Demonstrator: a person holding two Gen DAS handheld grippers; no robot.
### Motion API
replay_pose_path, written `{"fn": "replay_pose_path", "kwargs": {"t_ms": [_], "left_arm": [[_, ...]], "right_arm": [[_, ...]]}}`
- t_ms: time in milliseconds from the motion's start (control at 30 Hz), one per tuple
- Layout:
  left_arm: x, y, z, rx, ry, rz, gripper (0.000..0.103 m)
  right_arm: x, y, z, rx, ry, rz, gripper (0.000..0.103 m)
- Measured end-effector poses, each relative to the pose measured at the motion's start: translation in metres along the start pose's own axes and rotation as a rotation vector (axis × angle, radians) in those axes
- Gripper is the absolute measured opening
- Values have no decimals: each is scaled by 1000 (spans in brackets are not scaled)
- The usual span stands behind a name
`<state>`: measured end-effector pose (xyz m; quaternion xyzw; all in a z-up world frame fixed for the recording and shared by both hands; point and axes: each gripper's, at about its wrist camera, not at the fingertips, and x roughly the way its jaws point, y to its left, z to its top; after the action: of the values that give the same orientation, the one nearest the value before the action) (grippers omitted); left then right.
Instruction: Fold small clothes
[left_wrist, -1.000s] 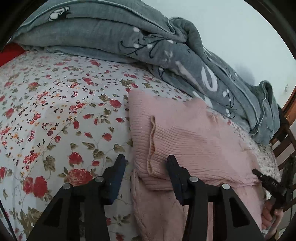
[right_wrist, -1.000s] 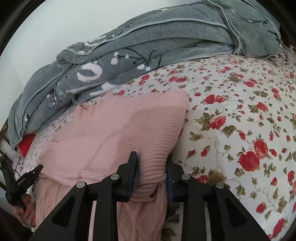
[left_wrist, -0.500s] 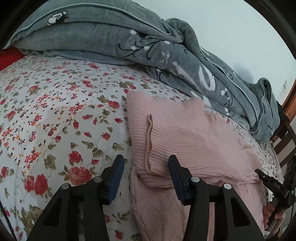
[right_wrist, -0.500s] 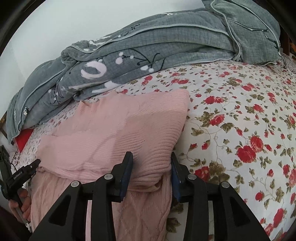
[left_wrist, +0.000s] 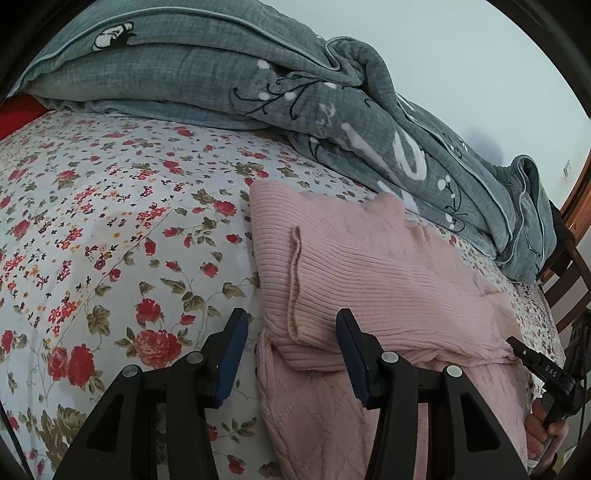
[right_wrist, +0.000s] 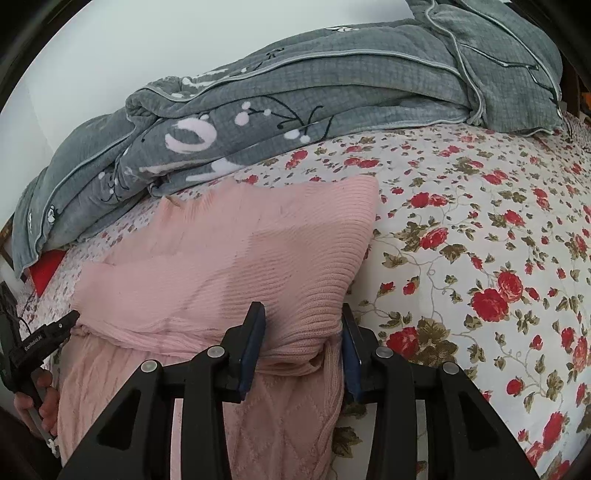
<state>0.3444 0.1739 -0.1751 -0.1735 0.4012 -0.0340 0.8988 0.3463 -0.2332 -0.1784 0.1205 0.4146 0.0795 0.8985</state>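
Flowered bedsheet (left_wrist: 110, 229) lies bare and wide on the side away from the grey quilt (left_wrist: 229, 81) heaped along the wall. Folded pink sweater (left_wrist: 376, 273) lies between them. Left gripper (left_wrist: 291, 354) stands spread over its folded corner, pads clear. Right gripper (right_wrist: 303, 350) has just been opening, the opposite corner between its jaws.

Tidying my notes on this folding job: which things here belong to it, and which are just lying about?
Part of the job:
- pink knitted sweater, part-folded on the bed
- left tool, open
- right tool, just been opening, sweater edge between the jaws

Just lying about:
- grey quilt
- floral bedsheet
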Motion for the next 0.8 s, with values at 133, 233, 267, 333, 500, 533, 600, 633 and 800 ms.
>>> {"fn": "replay_pose_path", "kwargs": {"t_ms": [133,233,267,333,500,533,600,633,800], "left_arm": [[-4,-1,-2,3,-11,8,50],[-14,-5,-9,24,-31,39,54],[-17,-7,-11,33,-35,50,54],[-27,-13,-19,56,-53,65,56],[-69,-17,-56,25,-84,-14,59],[-79,-17,-69,27,-91,-25,62],[-104,-15,-102,50,-111,-26,64],[-113,-15,-115,57,-116,-31,66],[-145,-26,-159,110,-74,-26,69]], "right_arm": [[-7,1,-1,-12,-20,-3,47],[-22,0,-2,-10,-56,8,48],[-31,0,-5,-13,-79,7,51],[-46,1,-12,-23,-119,-6,59],[-86,9,-42,-43,-155,20,62],[-94,9,-53,-43,-156,26,62],[-112,8,-79,-52,-164,48,62],[-119,9,-89,-63,-156,57,62],[-152,21,-138,-110,-82,43,62]]}}
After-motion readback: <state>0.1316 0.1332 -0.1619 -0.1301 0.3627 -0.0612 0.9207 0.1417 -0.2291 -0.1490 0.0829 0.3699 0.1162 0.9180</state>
